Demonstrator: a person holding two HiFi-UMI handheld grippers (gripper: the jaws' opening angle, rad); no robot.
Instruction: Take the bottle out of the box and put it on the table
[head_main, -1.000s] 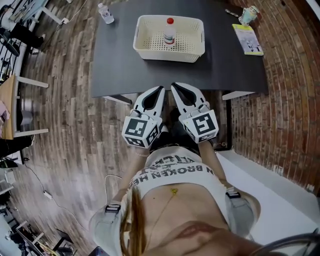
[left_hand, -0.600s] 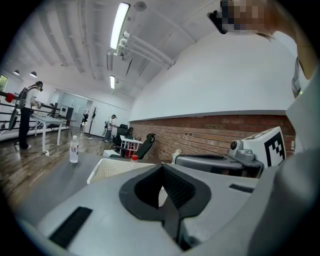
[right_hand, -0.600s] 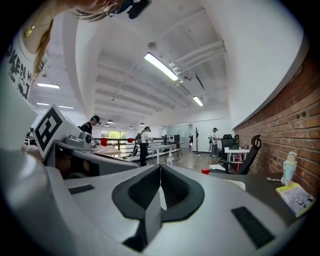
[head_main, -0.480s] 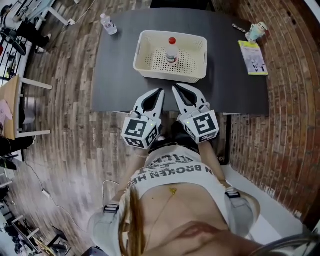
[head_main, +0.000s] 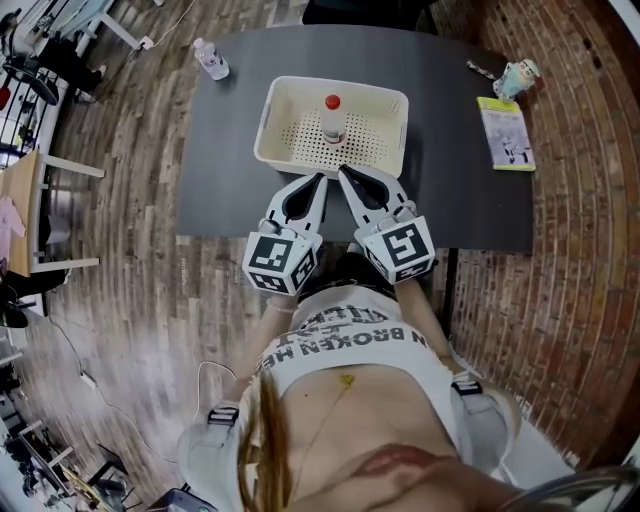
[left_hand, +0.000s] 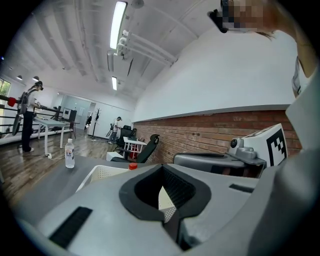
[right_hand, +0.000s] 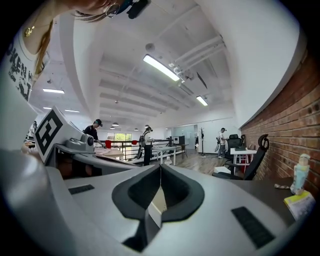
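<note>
A clear bottle with a red cap stands upright inside the white perforated box on the dark table. My left gripper and right gripper are side by side, both shut and empty. Their tips are over the table, just short of the box's near wall. In the left gripper view, the red cap shows over the box rim, beyond the shut left gripper. The right gripper blocks the bottle from its own view.
A second clear bottle stands at the table's far left corner, also visible in the left gripper view. A booklet and a small cup lie at the right edge. A brick wall runs on the right; people stand far off.
Both grippers have moved forward together, from short of the table's near edge to over it, close to the box. Both stayed shut.
</note>
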